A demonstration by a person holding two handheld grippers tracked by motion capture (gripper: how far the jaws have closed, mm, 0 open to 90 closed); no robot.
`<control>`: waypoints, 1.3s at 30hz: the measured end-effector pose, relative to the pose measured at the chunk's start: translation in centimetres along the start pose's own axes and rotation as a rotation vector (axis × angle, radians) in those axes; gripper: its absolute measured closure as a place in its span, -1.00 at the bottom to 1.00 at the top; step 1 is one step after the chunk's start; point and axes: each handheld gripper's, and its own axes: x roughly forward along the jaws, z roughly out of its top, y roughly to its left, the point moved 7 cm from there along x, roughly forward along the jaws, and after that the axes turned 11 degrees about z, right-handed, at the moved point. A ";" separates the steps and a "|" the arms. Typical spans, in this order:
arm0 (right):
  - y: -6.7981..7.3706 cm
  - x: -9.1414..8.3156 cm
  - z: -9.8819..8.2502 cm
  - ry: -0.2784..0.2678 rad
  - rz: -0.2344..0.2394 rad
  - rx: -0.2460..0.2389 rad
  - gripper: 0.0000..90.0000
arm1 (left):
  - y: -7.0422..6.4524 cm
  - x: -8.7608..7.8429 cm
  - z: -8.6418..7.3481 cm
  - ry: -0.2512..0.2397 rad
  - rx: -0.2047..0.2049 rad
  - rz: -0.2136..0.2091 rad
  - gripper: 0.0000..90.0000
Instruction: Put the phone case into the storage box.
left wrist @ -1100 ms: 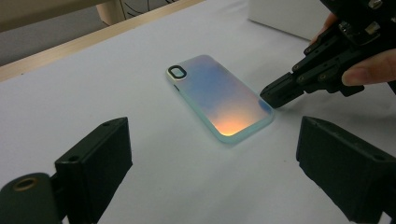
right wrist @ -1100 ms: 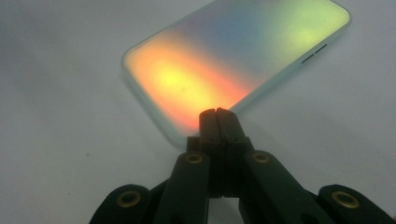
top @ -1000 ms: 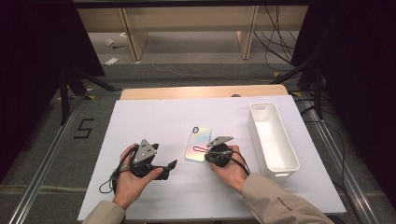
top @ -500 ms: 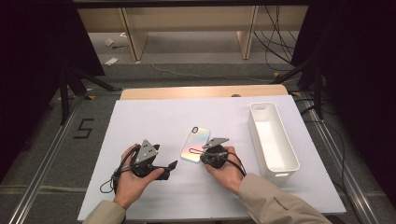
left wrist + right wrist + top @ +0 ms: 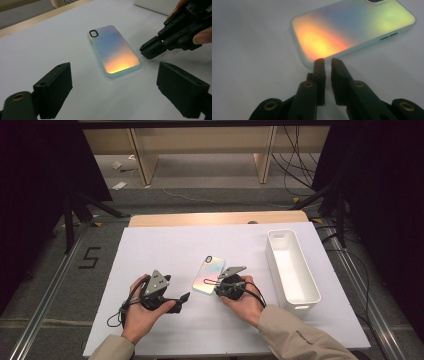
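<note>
- A dark "5" mark [image 5: 89,258] is showing on the floor to the left of the table; no brand or lettering is showing on the phone case.
- The phone case [image 5: 208,275], iridescent with a pale rim and a camera cut-out at its far end, is lying flat near the middle of the white tabletop [image 5: 165,250].
- The right gripper [image 5: 206,282] is sitting at the case's near right corner, its jaws drawn almost together with just a slit between them and nothing gripped, tips touching or just short of the rim [image 5: 325,60].
- The left gripper [image 5: 187,296] is resting on the table just left of the case, jaws spread wide and holding nothing.
- A white bin [image 5: 291,269] is standing to the right, apart from the case.
</note>
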 end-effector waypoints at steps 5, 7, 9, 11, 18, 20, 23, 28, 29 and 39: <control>0.1 -1.7 0.5 -0.026 0.012 -0.021 0.53 | 0.0 0.0 0.0 0.003 0.001 -0.001 -0.73; 0.2 -2.5 0.8 -0.049 0.017 -0.028 0.44 | 0.0 0.0 0.0 0.004 0.000 -0.001 -0.73; 0.3 -3.5 1.1 -0.068 0.015 -0.034 0.36 | 0.0 0.0 0.0 0.003 -0.001 -0.001 -0.73; 0.4 -4.5 1.2 -0.087 0.019 -0.040 0.28 | 0.0 0.0 0.0 0.004 -0.001 0.000 -0.73; 0.1 -7.4 1.2 -0.160 0.037 -0.085 0.02 | 0.0 0.0 0.0 0.002 -0.006 0.005 -0.76; 0.2 -8.3 1.3 -0.188 0.048 -0.099 -0.08 | 0.0 0.0 0.0 0.002 -0.006 0.007 -0.78; 0.5 -9.3 1.5 -0.222 0.061 -0.129 -0.21 | 0.0 0.0 0.0 0.003 -0.007 0.009 -0.80; 0.7 -10.5 1.3 -0.253 0.068 -0.164 -0.46 | 0.1 -0.1 0.1 0.003 -0.006 0.013 -0.86; 0.6 -10.6 1.1 -0.256 0.066 -0.167 -0.51 | 0.1 -0.1 0.1 0.005 -0.005 0.015 -0.89; 0.4 -12.4 0.2 -0.298 0.065 -0.167 -0.65 | 0.2 0.0 0.2 0.006 -0.005 0.032 -1.00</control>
